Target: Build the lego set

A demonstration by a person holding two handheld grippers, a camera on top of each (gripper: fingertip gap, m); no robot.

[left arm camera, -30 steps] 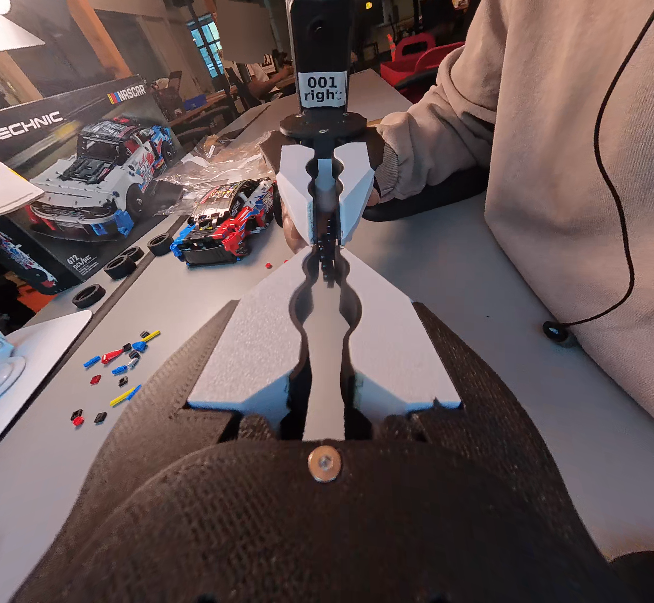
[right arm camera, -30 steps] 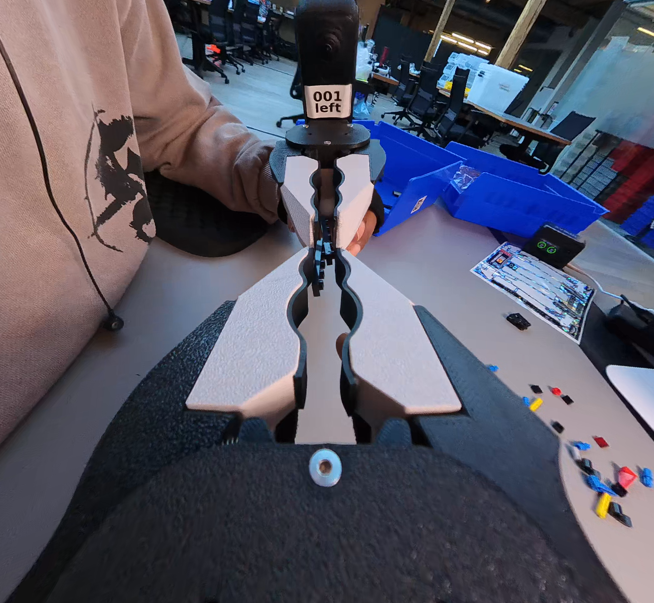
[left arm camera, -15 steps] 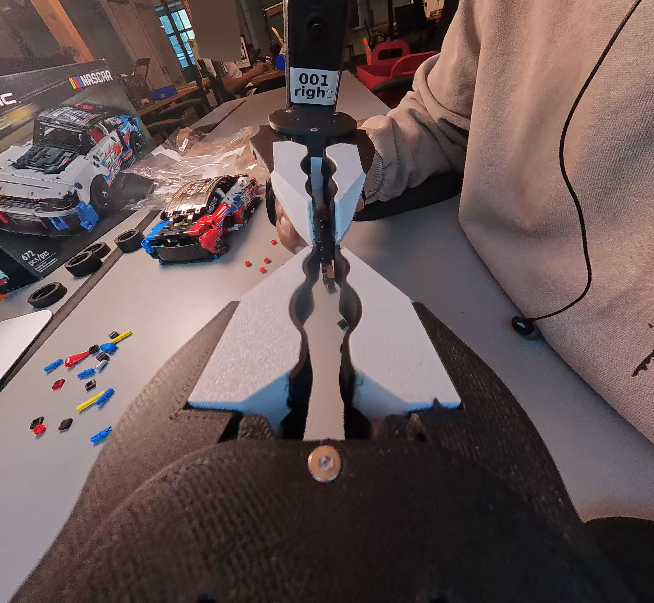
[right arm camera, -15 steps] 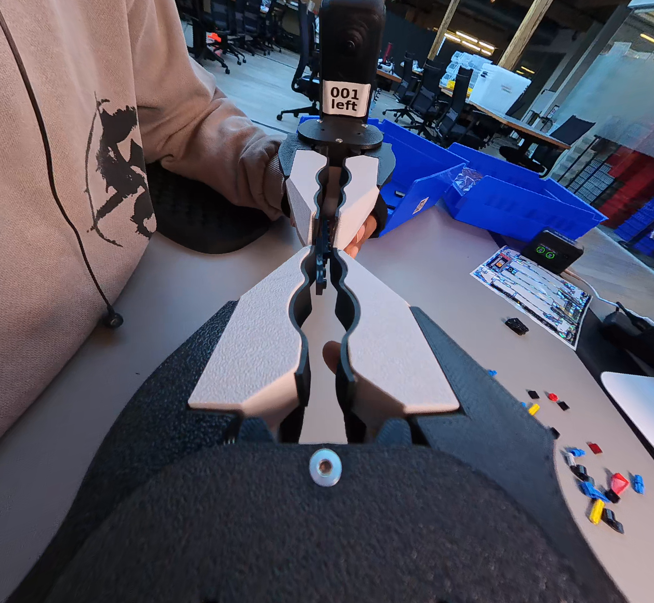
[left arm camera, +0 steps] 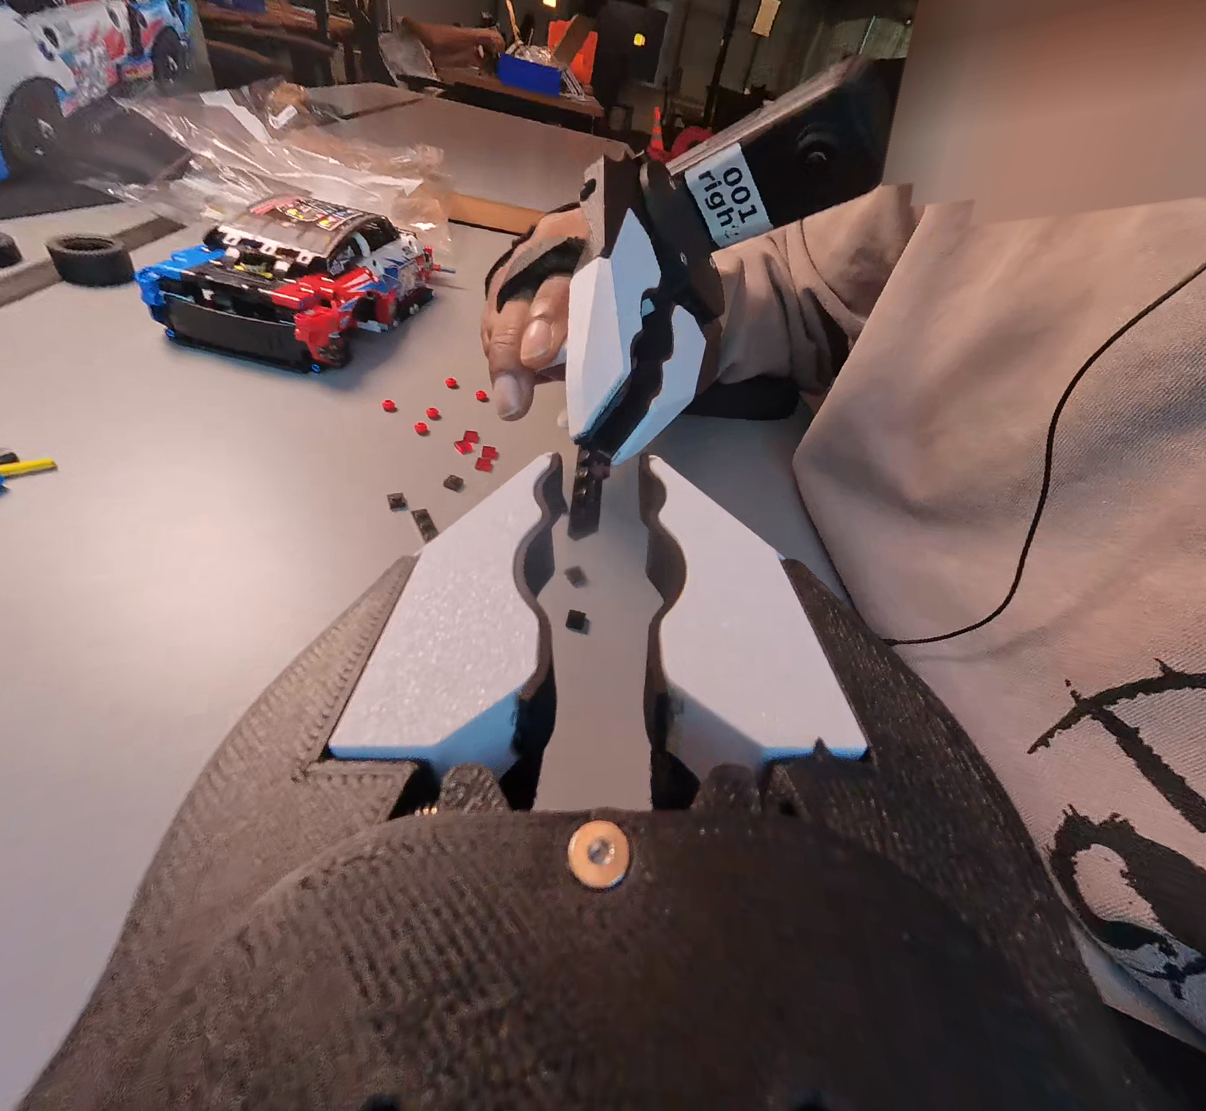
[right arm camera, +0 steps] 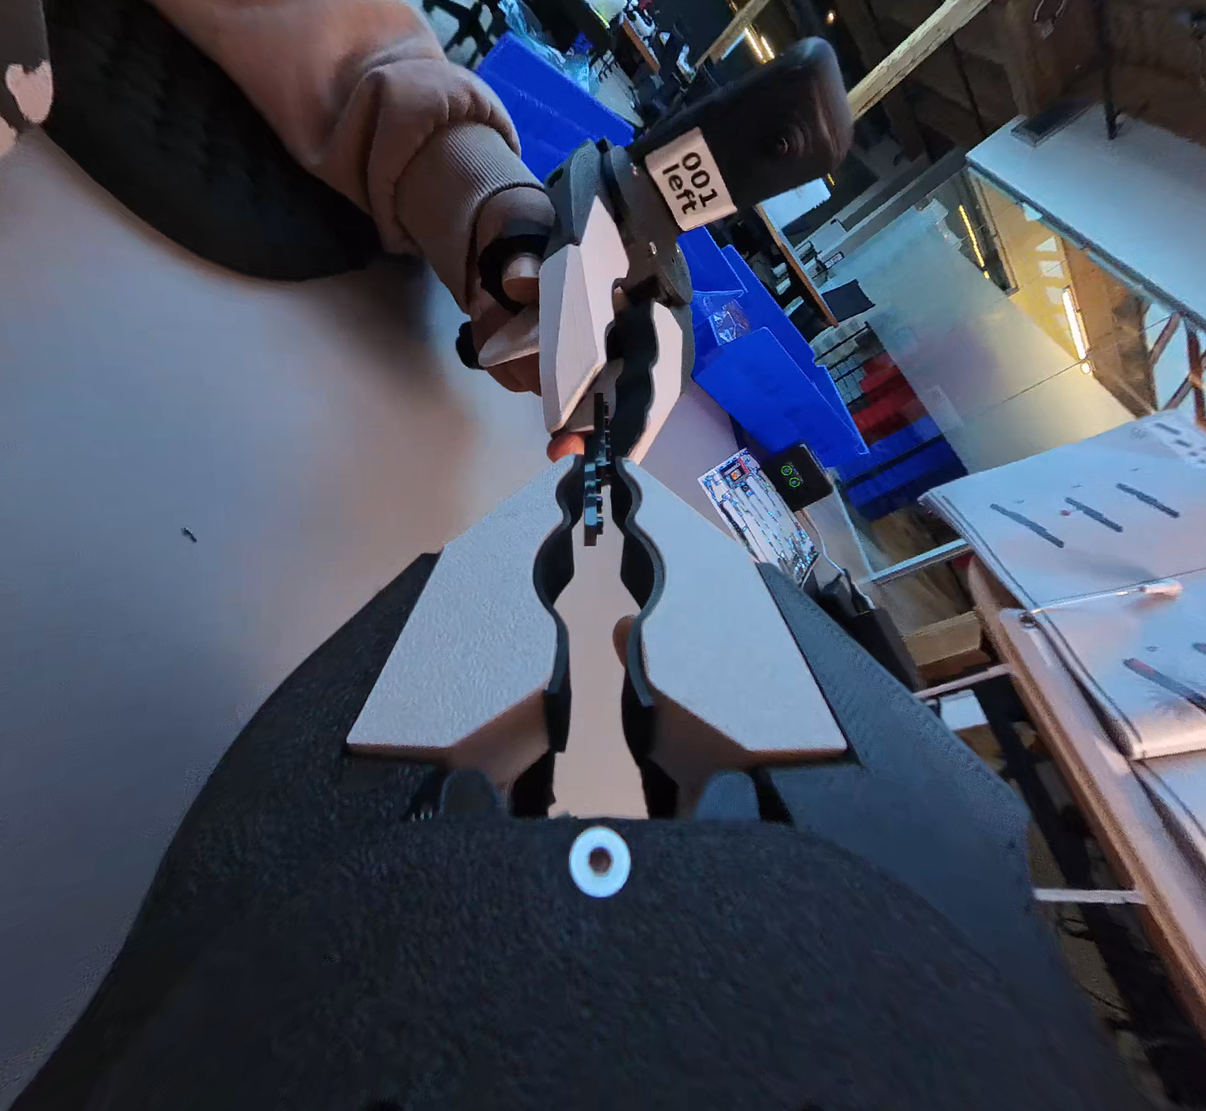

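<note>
Your left gripper [left arm camera: 599,466] is spread, its tips flanking the black lego beam [left arm camera: 585,497] without touching. Your right gripper [right arm camera: 595,471] pinches that beam, held above the grey counter [left arm camera: 215,557]. Two black studs [left arm camera: 575,598] lie between the left fingers; red bits [left arm camera: 466,427] scatter nearby. One lego car [left arm camera: 287,283] and one loose tyre [left arm camera: 91,257] sit far left.

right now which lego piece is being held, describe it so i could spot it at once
On the grey table, find the red, blue and white lego car; right of it the right tool points down. Pinched in its tip is a slim black beam, held upright, unlike the small black pieces lying flat below it.
</note>
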